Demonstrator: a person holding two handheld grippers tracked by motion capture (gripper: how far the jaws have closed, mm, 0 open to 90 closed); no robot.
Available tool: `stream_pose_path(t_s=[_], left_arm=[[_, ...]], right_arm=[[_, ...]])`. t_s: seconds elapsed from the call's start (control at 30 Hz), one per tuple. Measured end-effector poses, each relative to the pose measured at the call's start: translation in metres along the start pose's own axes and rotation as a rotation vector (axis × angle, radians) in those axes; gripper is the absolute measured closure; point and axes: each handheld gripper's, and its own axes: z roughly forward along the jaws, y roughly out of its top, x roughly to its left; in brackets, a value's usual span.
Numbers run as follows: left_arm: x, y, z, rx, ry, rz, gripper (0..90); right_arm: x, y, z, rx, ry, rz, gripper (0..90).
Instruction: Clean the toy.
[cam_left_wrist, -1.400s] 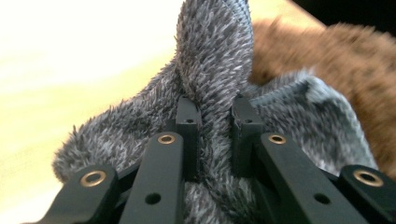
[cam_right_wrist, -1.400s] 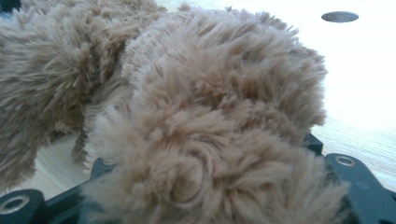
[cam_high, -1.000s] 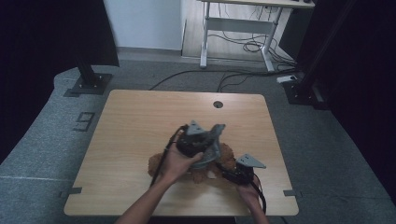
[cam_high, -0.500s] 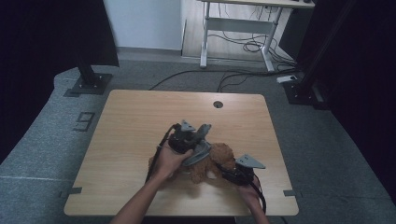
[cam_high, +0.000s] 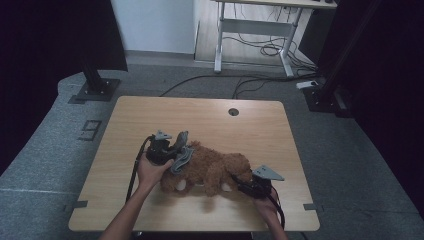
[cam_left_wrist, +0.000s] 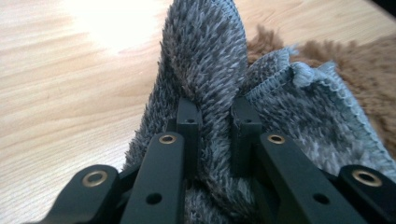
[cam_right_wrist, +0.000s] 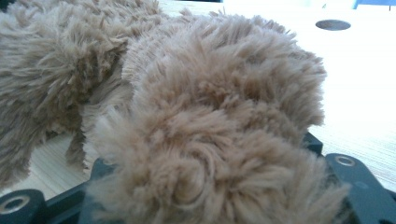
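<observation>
1. The left gripper (cam_high: 176, 150), closed tight on a fold of the grey cloth (cam_left_wrist: 210, 70), has carried it toward the left end of the plush toy (cam_high: 210, 170) and lower; a second ago it was held higher, over the toy's middle.
2. The cloth now lies against the toy's left end, where earlier it hung above the body. I judge the wiping or covering of the toy to be under way, not finished.
3. The right gripper (cam_high: 249, 187) has kept its place at the toy's right end. In the right gripper view, brown fur bulges between its jaws, which stand about half open; it seems to clamp that end, though the pads are buried in fur and I cannot be sure.
4. The toy lies on its side on the wooden table (cam_high: 210, 115), near the person's edge, between the two grippers.
5. Writing: a "9" marked on the floor (cam_high: 90, 130) left of the table. No brand or label shows on toy or cloth.
</observation>
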Motion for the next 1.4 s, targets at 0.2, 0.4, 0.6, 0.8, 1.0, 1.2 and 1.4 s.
stream_pose_path(t_s=[0.2,0.4,0.6,0.8,1.0,1.2,1.4], left_arm=[[-0.049,0.03,-0.003,-0.091,-0.088,0.094,77.9],[-0.125,0.053,0.025,-0.069,-0.21,0.211,77.9],[-0.174,0.054,0.055,0.001,-0.222,0.31,77.8],[-0.158,0.05,0.064,0.026,-0.114,0.299,77.6],[-0.106,0.043,0.049,0.033,-0.05,0.221,77.6],[-0.061,0.031,0.018,-0.011,0.003,0.164,77.6],[-0.028,0.008,-0.001,-0.032,-0.005,0.076,77.5]], right_arm=[[0.0,0.0,0.0,-0.001,-0.002,0.007,43.7],[-0.001,0.001,0.002,-0.002,-0.003,0.012,43.7],[-0.001,0.0,0.001,0.0,0.003,0.014,43.6],[-0.001,0.0,0.001,0.003,-0.002,0.015,43.6],[-0.001,0.0,0.001,-0.001,-0.003,0.013,43.5],[0.0,0.0,0.001,0.0,-0.004,0.016,43.5],[0.0,0.0,0.002,-0.001,-0.003,0.019,43.5]])
